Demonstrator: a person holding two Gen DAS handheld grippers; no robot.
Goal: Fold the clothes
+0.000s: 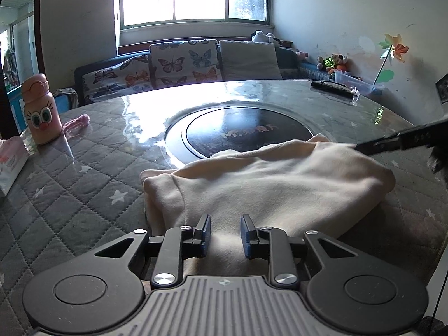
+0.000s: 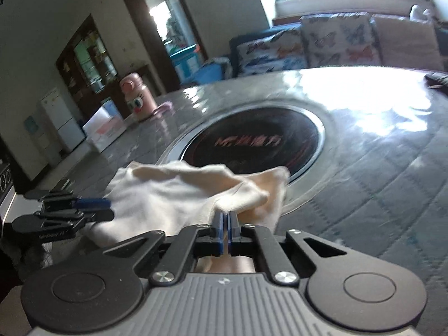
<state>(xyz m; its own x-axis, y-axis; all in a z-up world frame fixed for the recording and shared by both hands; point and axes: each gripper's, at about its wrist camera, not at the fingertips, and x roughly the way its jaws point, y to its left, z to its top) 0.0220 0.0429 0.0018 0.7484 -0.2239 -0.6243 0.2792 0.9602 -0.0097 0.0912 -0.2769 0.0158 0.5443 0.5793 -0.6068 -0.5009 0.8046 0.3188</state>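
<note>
Right now the cream-coloured soft cotton garment (image 1: 268, 184) lies bunched on the near side of the round table with grey quilted star-print cover (image 1: 84, 184), its far edge lapping onto the dark circular glass inset with steel ring (image 1: 246, 131) at table centre. Left gripper (image 1: 225, 233) hovers just over the near edge of the garment, jaws released with a clear gap, cloth visible between and below them but not pinched. Right gripper (image 2: 225, 224) is clenched on a raised fold of the garment, cloth pulled up into a peak at the blue pads (image 2: 221, 225); in the left wrist view it enters from the right and meets the garment's far right corner (image 1: 364, 147). Pink cartoon-face water bottle (image 1: 42, 109) stands far left on the table, tissue box (image 1: 11, 165) near it at the left edge. Black remote-like object (image 1: 331, 88) lies far right. Butterfly-print sofa cushions (image 1: 182, 61) sit beyond the table under the window.
</note>
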